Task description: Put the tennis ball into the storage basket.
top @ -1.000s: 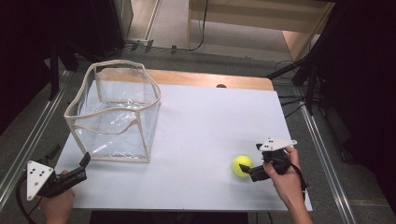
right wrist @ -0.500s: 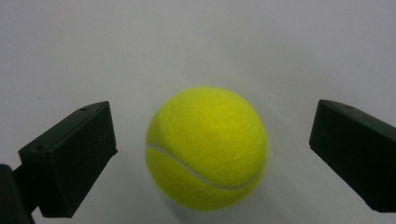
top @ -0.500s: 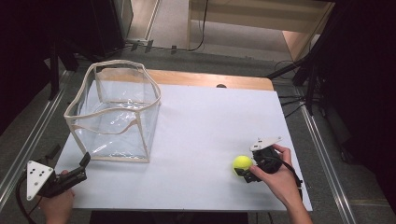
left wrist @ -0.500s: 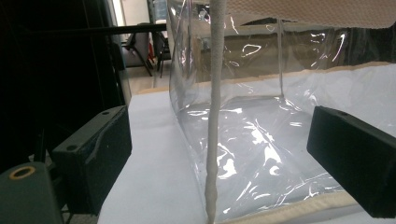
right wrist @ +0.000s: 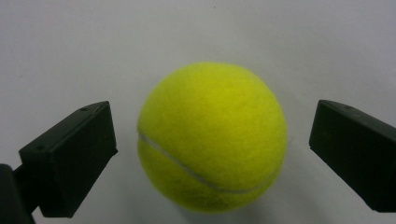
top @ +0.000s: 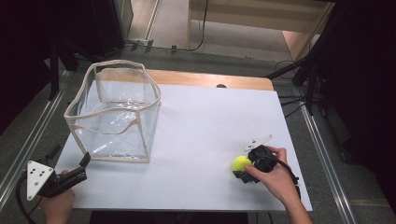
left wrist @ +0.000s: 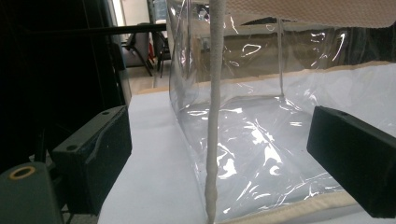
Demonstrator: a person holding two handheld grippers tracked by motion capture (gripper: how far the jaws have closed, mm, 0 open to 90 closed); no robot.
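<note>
Ball: I see the yellow tennis ball (right wrist: 211, 137) lying on the white table (top: 205, 121), near its front right part, well apart from the clear bag; a pale seam curves across its lower half
Right gripper: my right gripper (right wrist: 212, 156) has its jaws spread wide, one on each side of the ball, with a gap on both sides, neither touching it; in the high view the right gripper (top: 243, 169) sits against the ball's right side, wrapped by the right hand (top: 273, 175)
Left gripper: my left gripper (left wrist: 219, 154) is parted wide too, with nothing between the jaws; it points at the near corner of the bag
Left hand: the left hand (top: 58, 203) holds that gripper at the table's front left corner
Bag: the clear plastic bag (top: 114, 112) with cream edging stands open-topped on the left of the table; its upright corner seam (left wrist: 214, 121) runs down between my left jaws' line of sight
Beyond: dark floor and cables (top: 289, 65) behind the table
</note>
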